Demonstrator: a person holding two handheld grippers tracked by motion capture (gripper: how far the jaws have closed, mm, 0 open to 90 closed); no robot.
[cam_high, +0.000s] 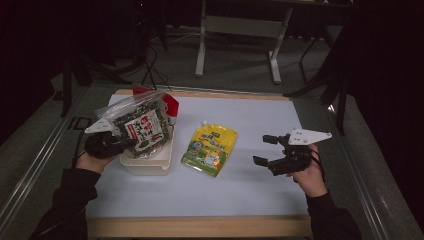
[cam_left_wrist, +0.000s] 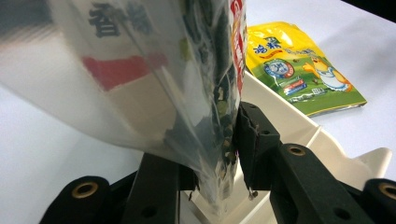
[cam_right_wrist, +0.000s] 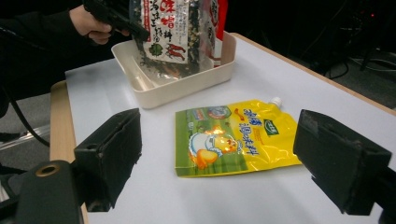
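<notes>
The room is dim, the far background almost black; the clear plastic bag (cam_left_wrist: 140, 84) looks blurred up close.

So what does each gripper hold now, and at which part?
The left gripper pinches the seaweed bag at its lower edge. The right gripper holds nothing.

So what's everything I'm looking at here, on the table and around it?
Seasoning bag: one, clear with dark flakes and a red-and-white label, held upright over the tray.
Tray: one, cream, left side of the table.
Red packet: one, standing at the tray's far end.
Spouted pouch: one, yellow and green, flat at mid-table.
Table: one, white top with a wooden edge.
Desk frame: one, pale grey, on the floor behind.
Left gripper: one, black, jaws on the seasoning bag's lower edge.
Right gripper: one, black, jaws open, right of the pouch.
</notes>
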